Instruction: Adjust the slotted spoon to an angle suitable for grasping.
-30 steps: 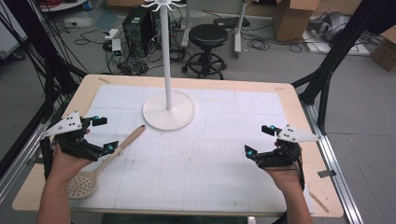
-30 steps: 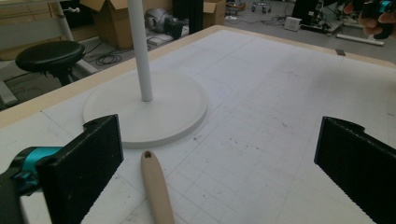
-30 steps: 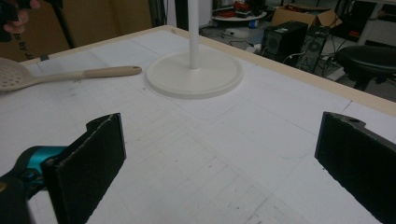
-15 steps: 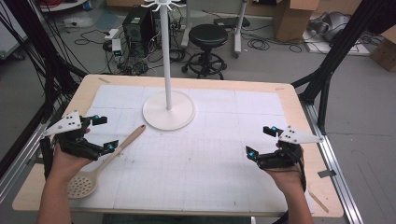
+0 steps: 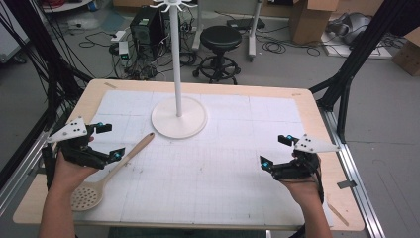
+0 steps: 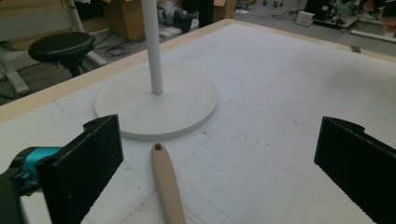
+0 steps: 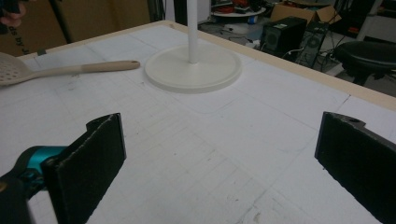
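Note:
A wooden slotted spoon [image 5: 106, 173] lies on the white grid mat at the left, handle toward the white stand's round base [image 5: 179, 117]. Its handle end with a hole [image 6: 164, 179] lies between my left gripper's jaws, nearer the left jaw. My left gripper [image 5: 110, 141] hovers open over the handle, gripping nothing. My right gripper [image 5: 275, 151] is open at the table's right side over bare mat. From the right gripper view the spoon [image 7: 65, 70] and the stand base [image 7: 193, 67] lie farther off. The stand's pole [image 5: 174, 54] rises upright to hooks at the top.
The white grid mat [image 5: 218, 168] covers most of the wooden table [image 5: 317, 114]. Behind the table stand a black stool [image 5: 219, 42], a computer tower [image 5: 144, 25], cables and cardboard boxes. Black frame legs flank both sides.
My right gripper has drifted slightly to the right. The left gripper and the spoon have held still.

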